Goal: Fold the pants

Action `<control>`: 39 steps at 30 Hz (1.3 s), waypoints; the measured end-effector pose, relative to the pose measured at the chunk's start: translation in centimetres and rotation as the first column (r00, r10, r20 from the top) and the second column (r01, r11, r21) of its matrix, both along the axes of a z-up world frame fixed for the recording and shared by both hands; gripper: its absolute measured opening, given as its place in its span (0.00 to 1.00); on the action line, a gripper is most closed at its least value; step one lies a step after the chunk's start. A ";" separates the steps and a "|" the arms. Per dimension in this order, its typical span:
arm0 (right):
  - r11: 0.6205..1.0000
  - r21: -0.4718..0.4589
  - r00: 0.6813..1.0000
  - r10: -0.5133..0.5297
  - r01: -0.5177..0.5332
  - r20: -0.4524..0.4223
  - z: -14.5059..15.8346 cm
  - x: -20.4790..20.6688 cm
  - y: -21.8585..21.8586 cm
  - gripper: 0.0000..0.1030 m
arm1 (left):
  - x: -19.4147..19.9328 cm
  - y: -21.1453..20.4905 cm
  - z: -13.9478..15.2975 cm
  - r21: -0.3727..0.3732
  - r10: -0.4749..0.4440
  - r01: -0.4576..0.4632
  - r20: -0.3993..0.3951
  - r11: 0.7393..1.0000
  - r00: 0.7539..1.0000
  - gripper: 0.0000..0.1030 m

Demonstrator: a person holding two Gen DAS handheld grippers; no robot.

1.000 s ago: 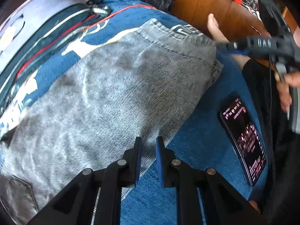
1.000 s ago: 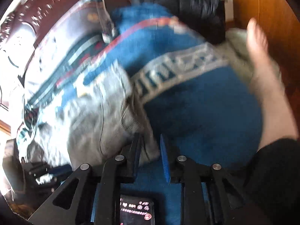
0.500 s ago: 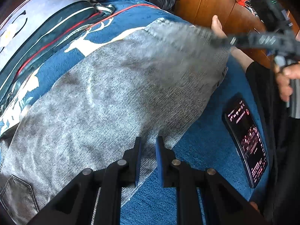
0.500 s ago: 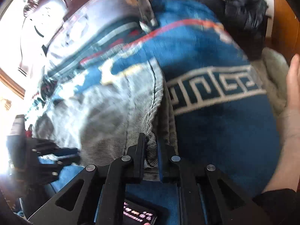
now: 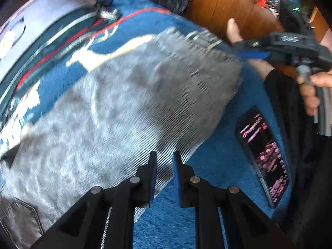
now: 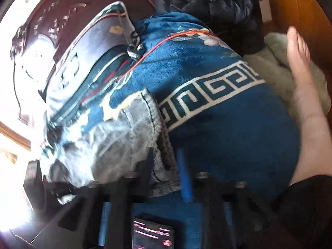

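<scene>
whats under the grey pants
The grey pants lie on a blue blanket with a white pattern that shows around their edges. Whatever part of the pattern lies beneath the cloth is covered. A phone lies beside them, not under.

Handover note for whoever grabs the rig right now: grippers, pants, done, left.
Left gripper: jaws narrowly parted over the near edge of the grey pants; grip unclear.
Right gripper: at the pants' far end with cloth between its jaws; blurred, so closure unclear.
Pants lie flat along the blue blanket; a lit phone sits beside them.
Done: pants spread out. Left: no fold shows yet, so likely every fold; keep the cloth off the phone.
</scene>
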State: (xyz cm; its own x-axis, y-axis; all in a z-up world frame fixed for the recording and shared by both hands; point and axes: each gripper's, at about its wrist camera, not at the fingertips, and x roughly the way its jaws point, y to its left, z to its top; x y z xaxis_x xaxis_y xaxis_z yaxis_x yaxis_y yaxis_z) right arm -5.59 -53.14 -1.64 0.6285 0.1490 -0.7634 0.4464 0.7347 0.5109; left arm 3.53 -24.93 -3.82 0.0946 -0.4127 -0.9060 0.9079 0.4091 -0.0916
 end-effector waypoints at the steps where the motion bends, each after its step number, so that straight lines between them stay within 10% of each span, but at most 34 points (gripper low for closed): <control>1: 0.999 0.037 1.000 -0.009 0.009 -0.002 -0.4 0.1 0.0 0.43 | -0.2 -0.1 0.5 -0.014 -0.007 0.008 0.008 1.000 1.000 0.16; 11: 0.976 0.189 0.994 -0.112 0.110 -0.001 -1.7 -0.9 -2.4 0.43 | -3.3 -7.6 0.9 0.002 -0.179 0.179 0.053 0.984 0.982 0.21; 18: 0.956 0.241 0.985 -0.172 0.166 0.001 -2.0 -1.2 -4.2 0.54 | -4.8 -11.3 -0.4 0.023 -0.241 0.240 0.038 0.970 0.970 0.45; 30: 0.955 0.280 0.994 -0.107 0.098 0.017 -2.3 1.8 -4.4 0.57 | -4.4 -13.0 -3.1 0.043 -0.215 0.213 0.030 0.976 0.976 0.38; 39: 0.911 0.413 1.000 -0.009 0.003 0.013 -4.9 5.4 -4.5 0.57 | -0.4 -9.3 -3.2 -0.162 -0.004 -0.044 -0.284 0.986 0.959 0.24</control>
State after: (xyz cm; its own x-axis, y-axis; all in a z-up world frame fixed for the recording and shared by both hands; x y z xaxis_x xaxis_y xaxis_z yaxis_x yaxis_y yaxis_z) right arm -0.15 -57.64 -6.55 0.6408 0.4455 -0.6252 0.4402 0.4540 0.7747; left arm 3.11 -34.22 -6.99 -0.1457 -0.5590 -0.8163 0.8268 0.3842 -0.4108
